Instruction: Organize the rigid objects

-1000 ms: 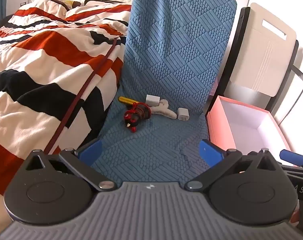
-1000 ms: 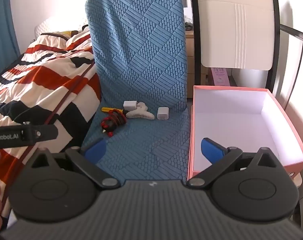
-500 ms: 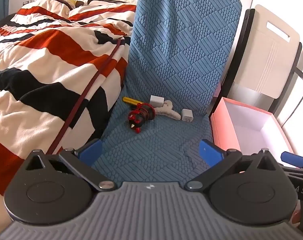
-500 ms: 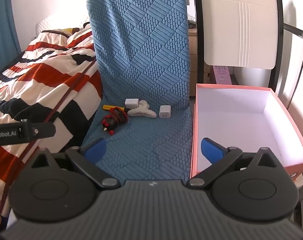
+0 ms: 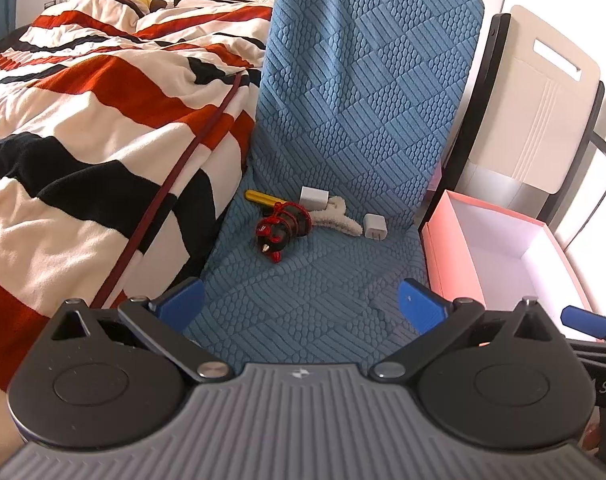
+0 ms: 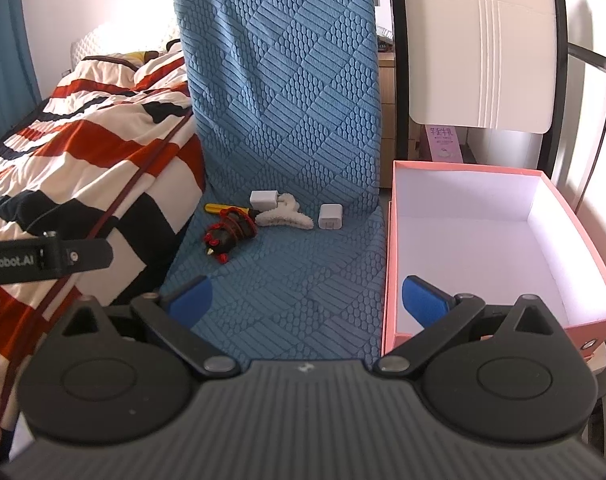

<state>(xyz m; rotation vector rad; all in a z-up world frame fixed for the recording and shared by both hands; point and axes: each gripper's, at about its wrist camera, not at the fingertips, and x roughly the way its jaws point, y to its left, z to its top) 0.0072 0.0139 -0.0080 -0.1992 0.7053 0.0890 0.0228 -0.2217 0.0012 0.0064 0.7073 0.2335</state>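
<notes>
While both views are being drawn nearer the chair seat (image 5: 303, 280), the left gripper (image 5: 303, 300) and right gripper (image 6: 307, 294) are being held open, empty; the small items (image 5: 303, 216) are lying untouched beside the empty pink box (image 6: 387, 280).

A bed (image 5: 83, 128) with a red, white and black striped duvet stands left of a chair in a textured blue cover (image 6: 287, 92). Beside that is a cream-backed chair (image 6: 479, 44) against a bright white wall, and a teal curtain (image 6: 3, 40) hangs far left.

blue textured seat (image 5: 311, 280), two white chargers (image 5: 313, 197) (image 5: 374, 227), white hair claw (image 5: 339, 218), red-black toy (image 5: 283, 228), yellow stick (image 5: 261, 197)
</notes>
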